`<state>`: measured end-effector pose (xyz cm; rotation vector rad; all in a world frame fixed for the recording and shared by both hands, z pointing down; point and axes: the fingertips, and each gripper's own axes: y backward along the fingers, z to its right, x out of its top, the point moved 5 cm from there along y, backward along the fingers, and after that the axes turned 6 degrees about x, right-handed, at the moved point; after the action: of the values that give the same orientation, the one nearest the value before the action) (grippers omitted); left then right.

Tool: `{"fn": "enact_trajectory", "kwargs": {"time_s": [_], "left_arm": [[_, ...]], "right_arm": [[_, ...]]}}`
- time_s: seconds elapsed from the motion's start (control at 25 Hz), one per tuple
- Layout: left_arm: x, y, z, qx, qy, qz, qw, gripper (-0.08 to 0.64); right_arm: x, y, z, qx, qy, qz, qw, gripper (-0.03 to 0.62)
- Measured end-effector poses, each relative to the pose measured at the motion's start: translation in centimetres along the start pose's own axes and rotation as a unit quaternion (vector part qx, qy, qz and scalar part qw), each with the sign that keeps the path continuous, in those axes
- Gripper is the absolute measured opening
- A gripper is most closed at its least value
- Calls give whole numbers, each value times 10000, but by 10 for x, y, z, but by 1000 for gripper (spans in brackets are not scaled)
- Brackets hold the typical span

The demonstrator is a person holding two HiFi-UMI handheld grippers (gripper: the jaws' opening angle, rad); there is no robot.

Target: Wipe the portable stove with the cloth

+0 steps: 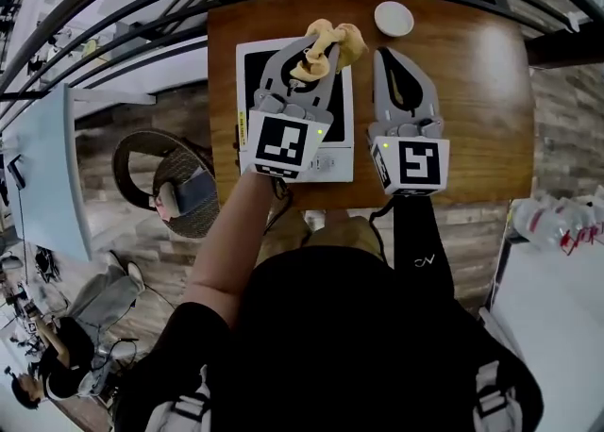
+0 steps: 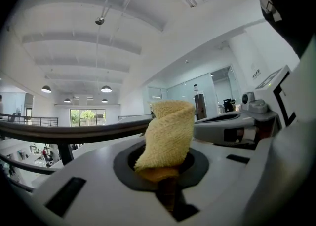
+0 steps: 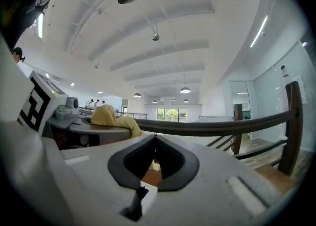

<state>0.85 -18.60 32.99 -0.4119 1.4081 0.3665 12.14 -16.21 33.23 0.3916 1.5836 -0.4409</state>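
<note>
cloth (image 1: 326,48): yellow terry rag, bunched, over the far edge of the stove; in left gripper view the cloth (image 2: 170,131) stands up out of the grip
left gripper (image 1: 316,55): grey two-jaw tool, jaws clamped on the rag's lower fold; small bite, so most of the fabric stays free as a wiping pad
stove (image 1: 253,67): flat white portable unit with black glass top, on left half of brown wooden table (image 1: 481,91); directly under left gripper, within reach for strokes
contact: cloth looks clear of the glass (both gripper cameras catch ceiling, not tabletop); can't confirm from above
right gripper (image 1: 394,58): grey, jaws pressed together on nothing; over bare table just beside stove's right edge, probably held out of the wipe path
dish (image 1: 394,18): small, white, round, beyond right gripper, apart from stove
stage: judged pre-stroke; next needs cloth laid flat with a firm pinch
risk: bunched rag gives small contact patch; light stove may slide, right gripper free to steady it
</note>
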Motion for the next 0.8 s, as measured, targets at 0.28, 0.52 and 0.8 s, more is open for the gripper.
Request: {"fn": "enact_trajectory", "kwargs": {"time_s": [0.28, 0.52, 0.8], "left_arm": [[-63, -51, 6, -257, 169, -1061, 9939, 29], [-82, -47, -21, -28, 127, -1350, 9908, 29], [-93, -17, -73, 777, 130, -1640, 9833, 29]], "right_arm": [[-16, 1, 18, -174, 32, -305, 9994, 3], [-18, 0, 27, -233, 74, -383, 9990, 3], [-13, -12, 14, 107, 219, -402, 9989, 3]]}}
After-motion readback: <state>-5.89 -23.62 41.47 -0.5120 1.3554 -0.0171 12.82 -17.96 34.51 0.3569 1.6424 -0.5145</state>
